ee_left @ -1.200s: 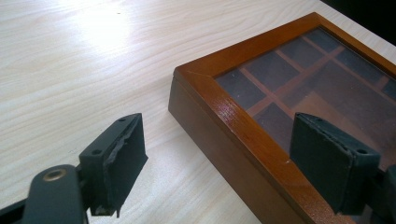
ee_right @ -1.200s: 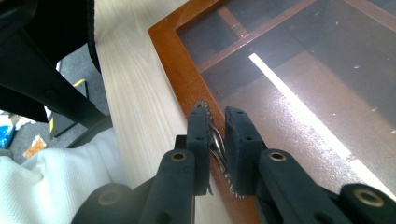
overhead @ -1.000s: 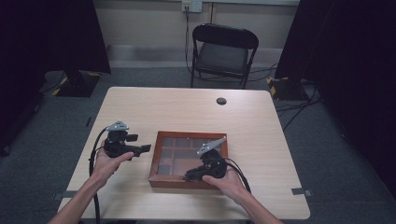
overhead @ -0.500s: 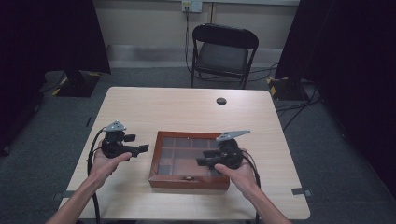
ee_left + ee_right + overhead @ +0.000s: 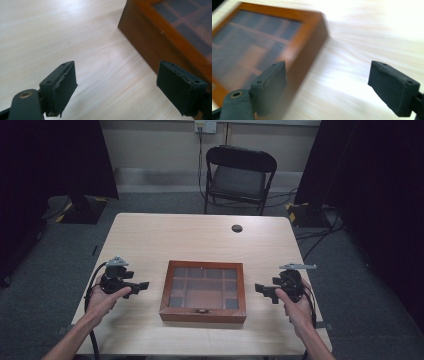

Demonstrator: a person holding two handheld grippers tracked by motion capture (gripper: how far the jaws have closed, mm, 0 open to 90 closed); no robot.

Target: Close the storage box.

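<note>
A wooden box with a glass lid over several compartments (image 5: pixel 203 290) lies shut in the middle of the table's near half, a small clasp on its front. My left gripper (image 5: pixel 141 285) hovers left of the box and points at it, its jaws open over bare tabletop; its jaws have just been opening a little. The box's corner (image 5: pixel 160 37) shows past the right jaw. My right gripper (image 5: pixel 260 289) is held right of the box, pointing at its side (image 5: pixel 309 42). Its jaws have just been opening and stand wide apart with nothing between them.
The light wooden table (image 5: pixel 200 240) has a round black cable port (image 5: pixel 237 228) near its far edge. A black folding chair (image 5: pixel 237 172) stands behind the table. Cables trail from both grippers toward the near edge.
My right gripper has left the box's front right corner and moved right, off the box, and its jaws have opened. The left gripper has shifted slightly.
</note>
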